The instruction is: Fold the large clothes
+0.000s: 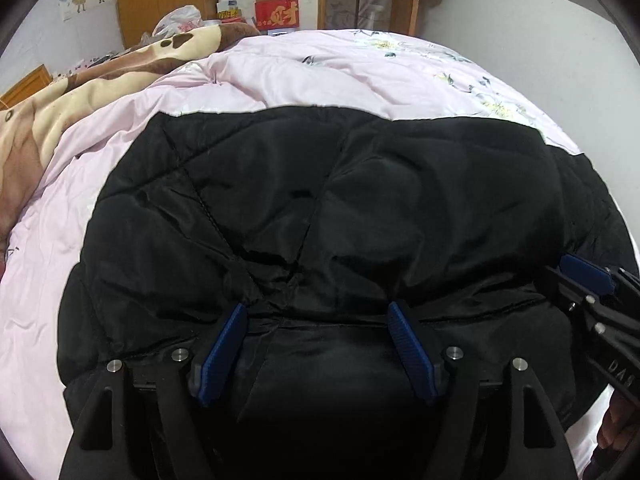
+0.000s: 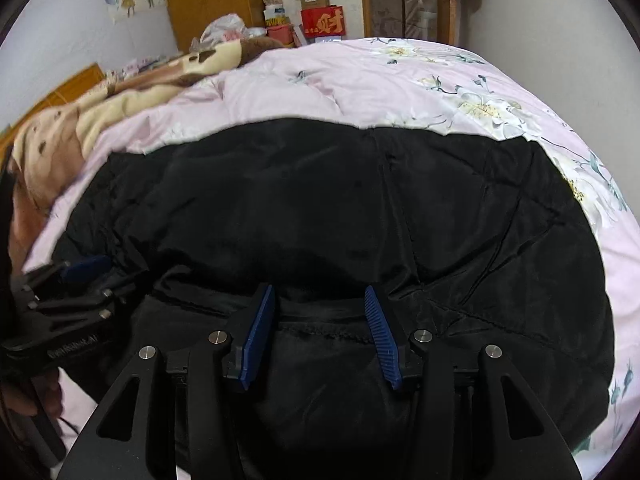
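The black quilted jacket (image 1: 340, 208) lies folded on the pink quilt (image 1: 120, 160), long axis running side to side, fabric shiny and creased. Left claw (image 1: 320, 316) and right claw (image 2: 320, 300) hover over its near edge, both released.

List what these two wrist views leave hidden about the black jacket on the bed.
- Left wrist view: the black jacket has its near edge hidden behind the left gripper.
- Right wrist view: its left end is blurred and covered by the left gripper.
- Sleeves, collar: indistinguishable in dark fabric.

The jacket (image 1: 360, 200) lies on the quilt (image 1: 280, 76), blanket (image 1: 80, 96) behind-left.
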{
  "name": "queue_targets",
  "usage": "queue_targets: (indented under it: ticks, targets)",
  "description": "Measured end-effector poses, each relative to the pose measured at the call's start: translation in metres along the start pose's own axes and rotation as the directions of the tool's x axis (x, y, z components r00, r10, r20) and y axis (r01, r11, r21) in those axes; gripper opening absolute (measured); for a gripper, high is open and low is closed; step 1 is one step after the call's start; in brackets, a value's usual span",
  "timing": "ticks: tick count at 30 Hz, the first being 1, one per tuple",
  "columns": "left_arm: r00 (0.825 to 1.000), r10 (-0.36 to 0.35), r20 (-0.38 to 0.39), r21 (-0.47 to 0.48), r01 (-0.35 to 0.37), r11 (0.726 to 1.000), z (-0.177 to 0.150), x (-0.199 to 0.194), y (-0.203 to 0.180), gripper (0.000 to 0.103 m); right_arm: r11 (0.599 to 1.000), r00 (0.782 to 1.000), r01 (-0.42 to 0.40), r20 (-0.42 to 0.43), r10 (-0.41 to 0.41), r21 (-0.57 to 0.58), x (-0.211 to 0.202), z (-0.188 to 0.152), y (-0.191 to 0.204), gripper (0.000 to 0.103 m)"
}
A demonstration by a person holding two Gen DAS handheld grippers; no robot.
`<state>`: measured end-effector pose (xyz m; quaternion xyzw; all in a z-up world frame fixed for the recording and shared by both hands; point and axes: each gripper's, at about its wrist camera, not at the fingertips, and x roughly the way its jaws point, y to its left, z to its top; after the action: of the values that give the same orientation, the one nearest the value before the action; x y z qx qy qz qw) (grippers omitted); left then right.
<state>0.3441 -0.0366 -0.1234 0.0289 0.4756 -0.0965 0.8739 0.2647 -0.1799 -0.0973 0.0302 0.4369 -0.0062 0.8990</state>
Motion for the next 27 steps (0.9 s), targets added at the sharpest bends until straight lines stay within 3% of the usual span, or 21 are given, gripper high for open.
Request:
queue_targets:
  ticks: [8, 13, 15, 17, 20, 23, 25, 27]
  targets:
    - [1.0, 0.025, 0.007, -0.016, -0.024, 1.0, -0.01, 0.023, -0.001, 0.074, 0.998, 0.998, 0.059, -0.004, -0.059, -0.034, 0.019, -0.017, 0.005, 0.048]
    - [1.0, 0.021, 0.012, -0.013, -0.021, 1.0, -0.006, 0.011, -0.001, 0.074, 1.0, 0.999, 0.013, -0.049, -0.014, -0.014, 0.015, -0.006, -0.004, 0.048]
    - [1.0, 0.014, 0.02, -0.007, -0.014, 1.0, -0.001, -0.001, 0.003, 0.074, 1.0, 0.998, -0.029, -0.049, 0.029, 0.0, -0.004, 0.006, -0.01, 0.048]
    - [0.996, 0.07, 0.047, 0.006, -0.07, 0.998, 0.005, -0.012, 0.008, 0.074, 1.0, 1.0, -0.014, 0.006, 0.014, 0.002, -0.026, 0.013, -0.017, 0.048]
    - [0.987, 0.144, 0.071, -0.018, -0.143, 0.99, 0.01, -0.02, 0.025, 0.073, 0.996, 0.995, 0.085, 0.057, -0.085, -0.005, -0.044, 0.025, -0.034, 0.048]
    - [0.984, 0.172, 0.04, -0.016, -0.171, 0.985, 0.011, -0.007, 0.036, 0.074, 0.991, 0.991, 0.13, -0.005, -0.13, 0.019, -0.03, 0.024, -0.055, 0.048]
    - [0.986, 0.165, 0.017, -0.007, -0.165, 0.986, 0.007, 0.004, 0.037, 0.074, 0.994, 0.991, 0.11, -0.073, -0.109, 0.006, -0.012, 0.018, -0.063, 0.048]
    - [0.987, 0.159, -0.001, -0.025, -0.159, 0.987, 0.006, 0.012, 0.039, 0.074, 0.992, 0.989, 0.121, -0.082, -0.122, -0.019, -0.003, 0.013, -0.06, 0.048]
